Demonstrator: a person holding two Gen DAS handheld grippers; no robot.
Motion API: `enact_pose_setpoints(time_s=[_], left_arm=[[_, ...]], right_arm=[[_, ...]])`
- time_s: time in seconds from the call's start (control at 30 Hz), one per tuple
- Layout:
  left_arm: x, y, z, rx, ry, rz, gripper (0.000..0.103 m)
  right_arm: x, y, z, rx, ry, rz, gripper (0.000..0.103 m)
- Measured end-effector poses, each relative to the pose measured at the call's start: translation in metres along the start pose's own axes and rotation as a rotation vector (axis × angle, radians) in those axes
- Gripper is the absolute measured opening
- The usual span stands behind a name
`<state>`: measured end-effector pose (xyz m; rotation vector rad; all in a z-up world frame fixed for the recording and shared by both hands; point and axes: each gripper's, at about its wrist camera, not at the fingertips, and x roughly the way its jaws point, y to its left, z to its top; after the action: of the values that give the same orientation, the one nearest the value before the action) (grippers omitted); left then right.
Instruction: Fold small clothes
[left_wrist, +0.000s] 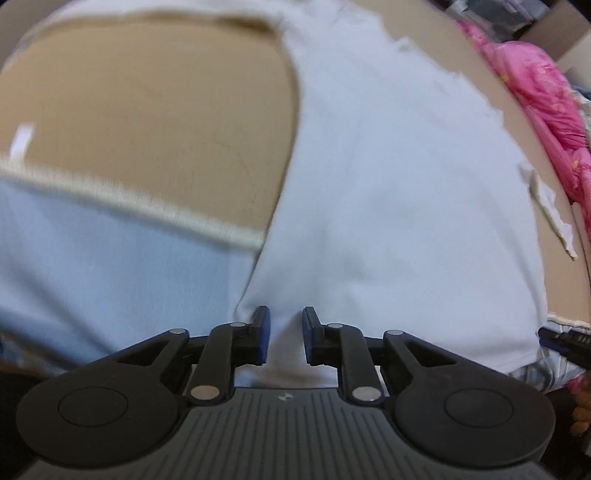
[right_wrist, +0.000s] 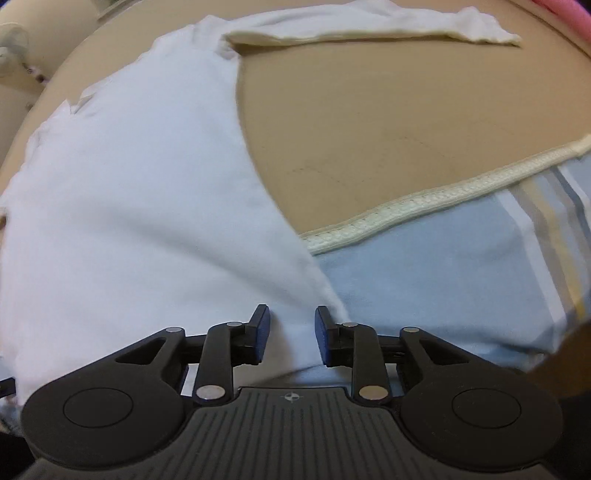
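Left wrist view: left gripper (left_wrist: 285, 334) fingers apart, empty, low-centre over white garment (left_wrist: 388, 192), likely released after folding. Right gripper (right_wrist: 291, 332) likewise parted, holding nothing, above white edge overlapping blue cloth (right_wrist: 424, 280).

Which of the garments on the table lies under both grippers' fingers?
The white garment: its cloth shows between the left gripper and right gripper fingers. The pale blue striped one lies partly beneath it; the pink one sits apart at the table's edge.

A home-like room, probably a laundry or living space: a plain tan counter (right_wrist: 388, 122) carries spread garments, a heap of pink clothing (left_wrist: 535, 99) waits at its edge, and a fan (right_wrist: 13, 44) stands beyond.
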<state>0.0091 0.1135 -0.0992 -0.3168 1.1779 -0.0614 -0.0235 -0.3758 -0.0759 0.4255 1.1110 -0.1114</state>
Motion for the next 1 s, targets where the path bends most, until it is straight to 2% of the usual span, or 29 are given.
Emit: enact_pose_setpoints(time_s=[0.03,0.1,0.23,0.3,0.4,0.57,0.7,0.8,0.83,0.87,0.9,0.97,1.0], left_arm=[[-0.009,-0.005,-0.001,0.024,-0.048,-0.001,0.027],[-0.020,-0.012,0.000,0.050,-0.113,-0.001,0.045],[-0.028,-0.023,0.001,0.069,-0.191,0.011,0.057],[-0.029,-0.029,0.002,0.077,-0.221,0.022,0.071],[-0.034,-0.033,0.003,0.079,-0.258,0.021,0.075],[-0.044,-0.042,-0.005,0.096,-0.316,0.034,0.076],[-0.061,-0.046,-0.011,0.136,-0.427,0.075,0.082],[-0.076,-0.050,-0.012,0.154,-0.503,0.055,0.084],[-0.080,-0.052,-0.012,0.154,-0.513,0.029,0.084],[-0.084,-0.053,-0.011,0.159,-0.527,0.012,0.084],[-0.087,-0.056,-0.010,0.170,-0.540,0.009,0.084],[-0.091,-0.063,-0.007,0.214,-0.562,0.003,0.084],[-0.094,-0.067,-0.004,0.235,-0.571,0.005,0.084]], right_arm=[[-0.007,0.003,0.001,-0.017,-0.039,0.018,0.029],[-0.018,0.012,0.001,-0.063,-0.106,0.013,0.031],[-0.023,0.024,-0.003,-0.108,-0.137,-0.015,0.033],[-0.025,0.027,0.001,-0.134,-0.160,-0.024,0.033],[-0.025,0.028,0.001,-0.155,-0.192,-0.041,0.033],[-0.027,0.030,0.002,-0.150,-0.239,-0.040,0.033],[-0.045,0.033,0.006,-0.128,-0.355,-0.011,0.033],[-0.077,0.031,0.022,-0.120,-0.485,0.053,0.043],[-0.091,0.030,0.028,-0.130,-0.544,0.070,0.051],[-0.105,0.030,0.035,-0.153,-0.612,0.077,0.060],[-0.116,0.031,0.041,-0.186,-0.675,0.074,0.064],[-0.129,0.032,0.053,-0.263,-0.760,0.065,0.077],[-0.131,0.032,0.057,-0.296,-0.790,0.063,0.079]])
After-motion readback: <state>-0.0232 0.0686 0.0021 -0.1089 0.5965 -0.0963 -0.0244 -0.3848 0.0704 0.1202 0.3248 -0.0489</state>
